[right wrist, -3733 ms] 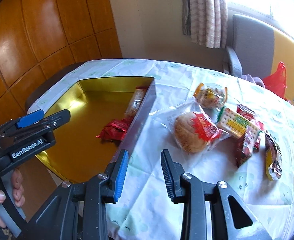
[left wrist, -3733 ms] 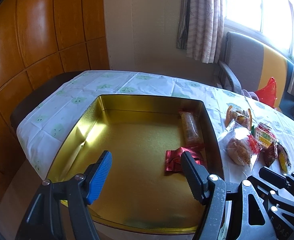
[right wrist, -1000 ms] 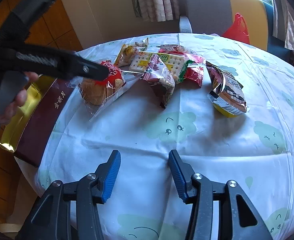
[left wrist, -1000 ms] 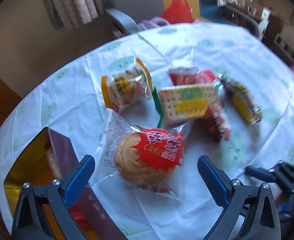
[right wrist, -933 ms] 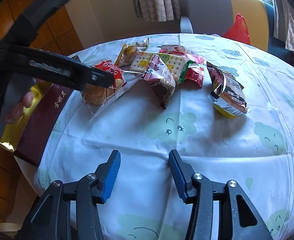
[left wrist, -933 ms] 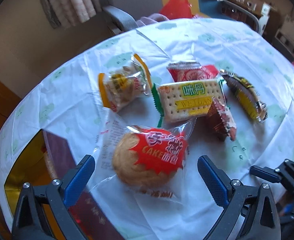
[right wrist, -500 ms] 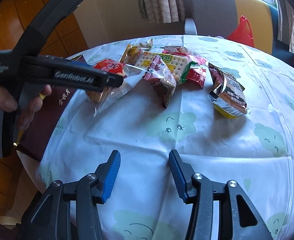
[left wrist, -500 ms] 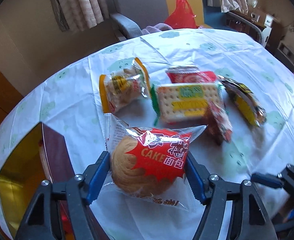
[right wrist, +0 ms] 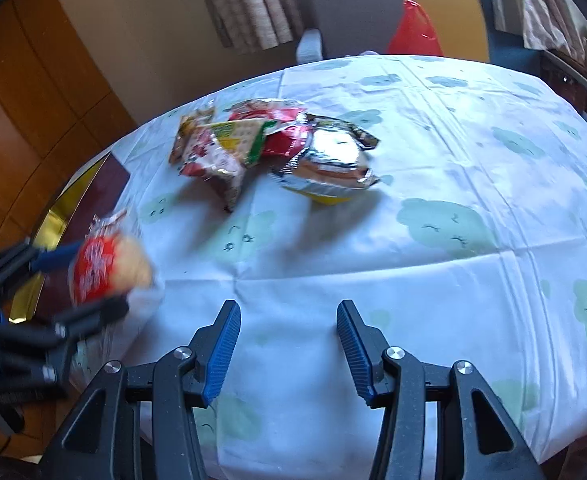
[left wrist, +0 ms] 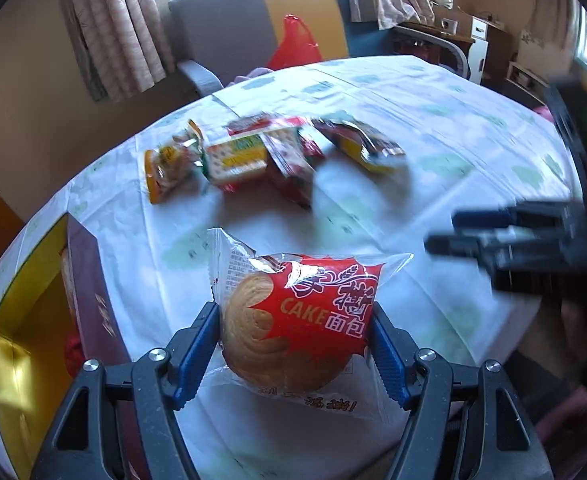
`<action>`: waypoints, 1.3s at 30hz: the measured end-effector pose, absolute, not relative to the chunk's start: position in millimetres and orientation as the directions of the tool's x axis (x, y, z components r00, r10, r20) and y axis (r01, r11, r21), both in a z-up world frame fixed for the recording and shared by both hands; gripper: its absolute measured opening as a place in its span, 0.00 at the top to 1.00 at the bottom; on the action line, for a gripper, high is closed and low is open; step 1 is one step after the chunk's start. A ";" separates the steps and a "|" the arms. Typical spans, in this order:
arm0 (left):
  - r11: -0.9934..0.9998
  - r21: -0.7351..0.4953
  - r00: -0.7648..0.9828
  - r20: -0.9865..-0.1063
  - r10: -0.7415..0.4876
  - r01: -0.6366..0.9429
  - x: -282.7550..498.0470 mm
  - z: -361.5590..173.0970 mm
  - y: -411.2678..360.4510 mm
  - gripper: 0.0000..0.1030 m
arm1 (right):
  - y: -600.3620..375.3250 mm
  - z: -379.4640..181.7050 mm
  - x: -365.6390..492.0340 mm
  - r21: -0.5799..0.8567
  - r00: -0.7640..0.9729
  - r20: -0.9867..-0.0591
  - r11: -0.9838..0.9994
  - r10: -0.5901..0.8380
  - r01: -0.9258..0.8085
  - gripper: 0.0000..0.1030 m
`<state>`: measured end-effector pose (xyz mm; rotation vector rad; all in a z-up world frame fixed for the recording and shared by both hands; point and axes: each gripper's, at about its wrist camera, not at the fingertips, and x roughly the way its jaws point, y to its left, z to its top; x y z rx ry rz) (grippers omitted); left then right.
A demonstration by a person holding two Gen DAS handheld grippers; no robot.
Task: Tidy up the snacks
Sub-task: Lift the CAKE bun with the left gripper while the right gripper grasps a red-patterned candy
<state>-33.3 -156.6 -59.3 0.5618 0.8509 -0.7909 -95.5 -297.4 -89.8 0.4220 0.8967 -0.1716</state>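
The left gripper is clamped on the cake bread packet, its blue pads pressing either side of the round bun inside the clear wrapper; the jaws have just been closing onto it. Gripping across the bun rather than the loose film looks deliberate, since the crimped ends would slip or tear. The packet appears lifted clear of the table, and the blur in both views fits a carry in progress.

The gold tin box sits at about 9 o'clock from the held packet in the left wrist view, open-topped, its dark red side wall facing the snacks. That wall is the edge to clear: the packet probably has to pass over it before going down into the box.

The remaining snacks form a loose pile at 12 o'clock from the right gripper, with the foil-topped cup on the pile's right side. The right gripper's fingers stand apart over bare tablecloth, holding nothing. Open cloth lies between it and the pile, so an approach there is unobstructed.
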 end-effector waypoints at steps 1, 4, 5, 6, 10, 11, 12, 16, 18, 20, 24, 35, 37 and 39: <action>0.592 0.140 0.433 -0.814 -0.387 0.794 -37.7 -61.4 -154.9 0.30 | -300.6 -89.1 -96.3 0.286 0.616 -0.787 0.902 0.029 0.323 0.50; 0.602 0.156 0.466 -0.787 -0.404 0.783 -44.2 -62.7 -149.3 0.29 | -305.0 -83.5 -94.0 0.298 0.622 -0.782 0.902 0.043 0.312 0.51; 0.610 0.143 0.465 -0.785 -0.410 0.779 -43.1 -62.6 -147.1 0.29 | -304.1 -79.7 -92.5 0.295 0.627 -0.777 0.908 0.046 0.298 0.52; 0.620 0.124 0.461 -0.782 -0.419 0.774 -40.9 -62.4 -144.7 0.29 | -303.2 -76.0 -90.2 0.288 0.633 -0.773 0.915 0.048 0.282 0.54; 0.647 0.076 0.453 -0.775 -0.440 0.759 -36.6 -62.2 -138.8 0.29 | -295.3 -57.1 -77.6 0.249 0.656 -0.752 0.949 0.064 0.193 0.54; 0.654 0.062 0.451 -0.773 -0.447 0.754 -35.3 -61.9 -136.8 0.29 | -292.9 -53.6 -73.1 0.236 0.660 -0.748 0.957 0.068 0.169 0.54; 0.660 0.046 0.447 -0.770 -0.455 0.750 -34.1 -61.3 -134.8 0.30 | -289.5 -49.3 -66.8 0.219 0.663 -0.745 0.965 0.072 0.141 0.54; 0.677 -0.006 0.436 -0.760 -0.481 0.736 -29.5 -60.4 -127.1 0.30 | -278.1 -42.0 -43.1 0.147 0.662 -0.746 0.988 0.076 0.051 0.54; 0.681 -0.025 0.432 -0.755 -0.493 0.732 -27.9 -60.0 -123.8 0.30 | -274.2 -44.5 -29.1 0.109 0.648 -0.758 0.994 0.069 0.021 0.54; 0.684 -0.042 0.428 -0.751 -0.503 0.729 -26.8 -59.7 -121.2 0.30 | -270.0 -47.8 -16.1 0.089 0.634 -0.770 0.996 0.075 -0.010 0.54; 0.687 -0.075 0.417 -0.745 -0.520 0.723 -23.5 -60.0 -116.6 0.29 | -259.1 -56.1 8.6 0.017 0.614 -0.788 0.999 0.044 -0.051 0.54; 0.699 -0.094 0.419 -0.741 -0.525 0.709 -19.8 -62.2 -113.0 0.29 | -260.6 -61.3 37.8 -0.017 0.639 -0.769 1.000 -0.008 -0.007 0.76; 0.699 -0.091 0.421 -0.741 -0.523 0.709 -19.7 -62.4 -113.5 0.29 | -259.8 -56.1 25.3 -0.004 0.648 -0.761 1.000 -0.002 -0.002 0.76; 0.702 -0.091 0.424 -0.739 -0.523 0.707 -19.9 -62.1 -113.4 0.29 | -260.7 -52.7 11.7 0.029 0.648 -0.761 1.000 0.020 0.004 0.76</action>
